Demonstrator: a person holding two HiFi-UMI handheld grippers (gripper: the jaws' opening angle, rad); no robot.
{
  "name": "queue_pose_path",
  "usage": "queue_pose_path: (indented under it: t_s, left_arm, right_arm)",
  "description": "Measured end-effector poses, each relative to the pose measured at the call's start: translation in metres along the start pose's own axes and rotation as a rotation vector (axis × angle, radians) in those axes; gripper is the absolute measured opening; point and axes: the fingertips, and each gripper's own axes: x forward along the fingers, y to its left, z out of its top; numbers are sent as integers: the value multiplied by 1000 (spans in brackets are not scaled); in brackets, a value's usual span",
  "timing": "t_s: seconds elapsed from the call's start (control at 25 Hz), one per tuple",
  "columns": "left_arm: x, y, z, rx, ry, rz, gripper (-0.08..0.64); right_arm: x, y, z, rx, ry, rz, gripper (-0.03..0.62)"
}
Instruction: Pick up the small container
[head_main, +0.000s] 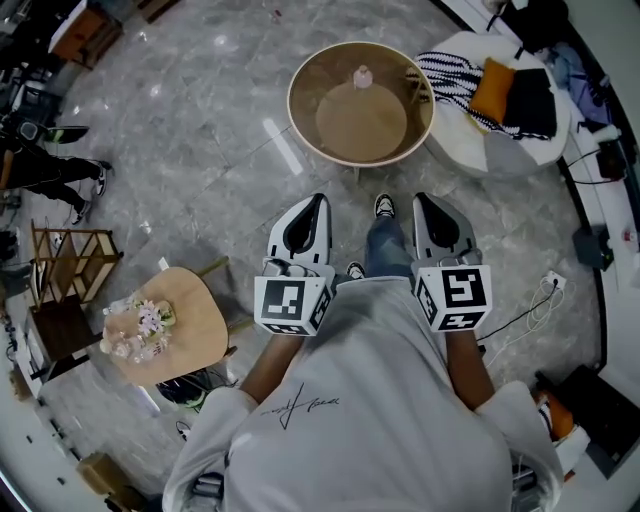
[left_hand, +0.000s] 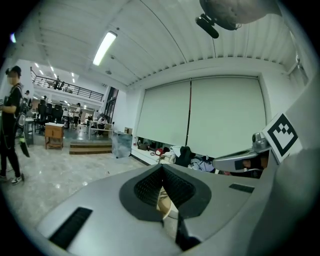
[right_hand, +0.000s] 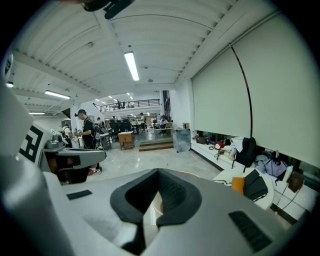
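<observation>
The small container (head_main: 362, 76), a pale pinkish jar with a knob lid, stands near the middle of a round wooden table (head_main: 300, 110) ahead of me. Both grippers are held side by side above the marble floor, short of the table and pointing toward it. The left gripper (head_main: 318, 200) has its jaws together with nothing between them. The right gripper (head_main: 424, 200) is likewise shut and empty. In the left gripper view the jaws (left_hand: 161, 167) meet at the tip, and a sliver of the table's rim (left_hand: 165, 202) shows below them. The right gripper (right_hand: 159, 172) looks the same.
A white round seat (head_main: 455, 150) with a striped cloth, an orange cushion and black cushions stands right of the table. A small wooden side table with flowers (head_main: 200, 315) and a wooden rack (head_main: 70, 260) are at left. A person (head_main: 40, 170) stands far left. Cables (head_main: 540, 300) lie at right.
</observation>
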Motion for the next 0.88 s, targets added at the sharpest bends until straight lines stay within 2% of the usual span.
queue_pose_path:
  t_s: [0.88]
  left_arm:
    - [151, -3, 54, 43, 2, 73, 15]
  right_arm:
    - [114, -112, 56, -32, -6, 117, 14]
